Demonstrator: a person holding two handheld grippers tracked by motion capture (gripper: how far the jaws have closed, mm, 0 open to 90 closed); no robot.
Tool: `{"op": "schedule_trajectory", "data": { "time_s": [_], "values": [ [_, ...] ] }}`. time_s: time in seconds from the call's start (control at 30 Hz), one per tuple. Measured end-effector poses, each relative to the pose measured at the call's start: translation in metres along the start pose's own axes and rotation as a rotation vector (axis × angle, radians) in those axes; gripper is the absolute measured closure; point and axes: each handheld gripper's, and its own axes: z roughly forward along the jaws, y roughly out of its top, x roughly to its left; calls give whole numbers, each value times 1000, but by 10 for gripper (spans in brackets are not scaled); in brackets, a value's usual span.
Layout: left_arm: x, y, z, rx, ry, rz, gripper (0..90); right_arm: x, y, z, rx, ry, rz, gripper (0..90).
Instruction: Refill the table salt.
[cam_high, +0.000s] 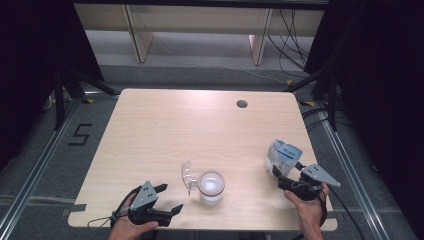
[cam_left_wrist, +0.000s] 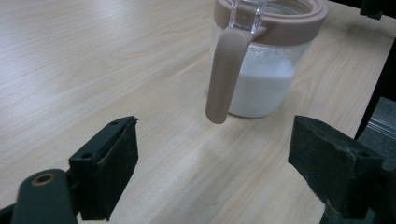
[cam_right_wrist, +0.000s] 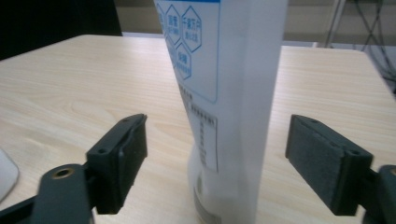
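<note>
Our right hand-held gripper (cam_right_wrist: 215, 158) is standing released around the white pouch (cam_right_wrist: 229, 93), pads apart from it; the pouch is standing upright, long axis vertical, near the worktop's (cam_high: 165, 125) right edge. Our left hand-held gripper (cam_left_wrist: 212, 163) is gaping, facing the jar (cam_left_wrist: 264, 60).

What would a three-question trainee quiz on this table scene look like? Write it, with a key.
1. True or false: the right gripper is clamped on the white pouch.
2. What does the glass jar hold? A) white powder B) dark liquid C) nothing
3. What is the state of the lid of the jar: shut or flipped open?

Key
1. False: the jaws stand wide on either side of the pouch, pads clear of it.
2. A
3. Flipped open, standing up on the jar's left in the high view, facing the left gripper, whose jaws are open and empty.
</note>
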Motion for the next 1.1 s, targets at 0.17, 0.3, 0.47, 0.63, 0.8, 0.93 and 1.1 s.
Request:
{"op": "schedule_trajectory", "data": {
  "time_s": [0.17, 0.3, 0.47, 0.63, 0.8, 0.93, 1.1],
  "values": [
    [0, 0, 0, -2, -2, 3, 153, 0, -1, -16, 8, -30, -9, 188],
    [0, 0, 0, -11, -19, -22, 153, 6, -3, -33, 38, -34, -15, 169],
    [1, 0, 0, -13, -20, -18, 155, 15, -9, -47, 54, -34, -18, 173],
    [1, 2, -1, -9, -1, -31, 155, 20, -9, -54, 67, -23, -77, 186],
    [1, 4, -1, -20, -3, -49, 155, 24, -12, -54, 64, 4, -102, 193],
    [3, 6, -2, -19, -2, -50, 162, 31, -15, -55, 91, 36, -82, 194],
    [4, 7, -3, -12, 4, -57, 167, 36, -20, -58, 127, 63, -73, 190]
  ]
}}
